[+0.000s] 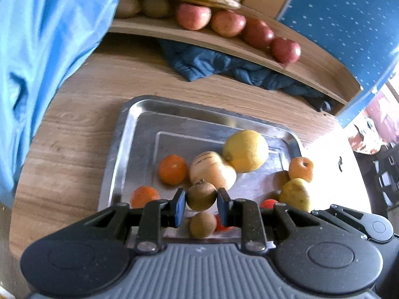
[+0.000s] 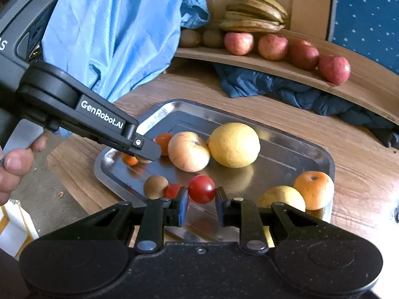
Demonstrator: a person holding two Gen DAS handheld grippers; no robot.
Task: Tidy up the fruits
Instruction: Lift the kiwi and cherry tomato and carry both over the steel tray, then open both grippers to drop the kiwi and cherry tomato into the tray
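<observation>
A steel tray (image 1: 139, 134) (image 2: 286, 137) on the wooden table holds mixed fruit. My left gripper (image 1: 201, 203) is shut on a small brown round fruit (image 1: 201, 196), lifted a little above the tray; it reaches in from the left as a black tool (image 2: 144, 158) in the right wrist view. My right gripper (image 2: 201, 200) is shut on a small red tomato (image 2: 201, 188). Loose on the tray lie a big yellow citrus (image 2: 234, 144), a pale peach-coloured fruit (image 2: 188, 150), oranges (image 1: 172, 169) (image 2: 314, 189), another brown fruit (image 2: 155, 186) and a second red tomato (image 2: 172, 190).
A curved wooden shelf (image 2: 286, 71) behind the tray carries red apples (image 2: 273, 46), kiwis (image 2: 212, 37) and bananas (image 2: 254, 12). Dark blue cloth (image 2: 286, 89) lies under it. A light blue sleeve (image 1: 49, 49) fills the left. A person's hand (image 2: 15, 164) holds the left tool.
</observation>
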